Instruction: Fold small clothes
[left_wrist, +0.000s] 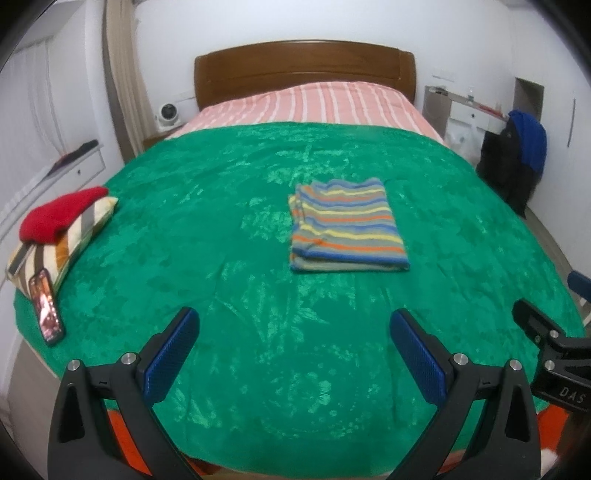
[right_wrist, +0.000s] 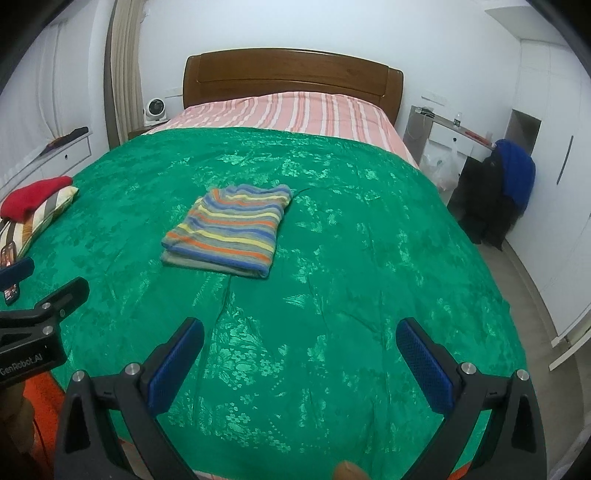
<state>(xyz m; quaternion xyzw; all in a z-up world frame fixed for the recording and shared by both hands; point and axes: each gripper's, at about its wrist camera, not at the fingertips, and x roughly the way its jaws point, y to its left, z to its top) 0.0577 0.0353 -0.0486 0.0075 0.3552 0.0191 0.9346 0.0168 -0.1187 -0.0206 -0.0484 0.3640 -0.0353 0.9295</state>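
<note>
Well beyond both gaping tools (left_wrist: 295, 332), apparently folded striped garment (left_wrist: 345, 227).

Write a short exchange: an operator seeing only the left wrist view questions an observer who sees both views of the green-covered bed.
Operator: Is the black right gripper with blue pads open?
Observer: Yes. The right wrist view shows its pads wide apart over the green floral bedspread, short of the folded multicoloured striped knit garment.
Operator: Any lettering on the black left gripper?
Observer: Its body reads "GenRobot.AI" in the right wrist view.
</note>
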